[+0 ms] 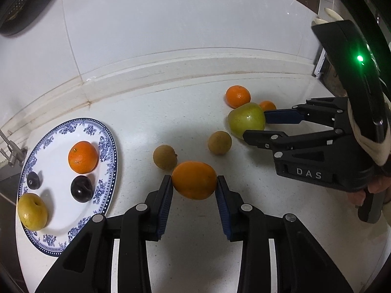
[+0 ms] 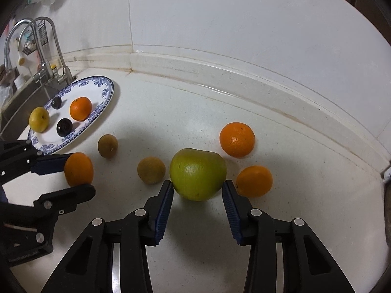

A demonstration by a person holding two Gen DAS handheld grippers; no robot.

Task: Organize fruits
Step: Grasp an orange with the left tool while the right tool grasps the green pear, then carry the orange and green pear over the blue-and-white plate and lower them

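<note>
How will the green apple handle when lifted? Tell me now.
Green apple: round and glossy, so it may slip between the right gripper's narrow pads. Likely the heaviest fruit here, being largest. Set loose, it could roll across the flat counter.

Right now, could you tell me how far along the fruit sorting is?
Done: the plate holds four fruits, an orange, two plums and a yellow fruit. In hand: the left gripper is shut on an orange; the right gripper flanks the green fruit. Left: two oranges and two brown fruits on the counter.
</note>
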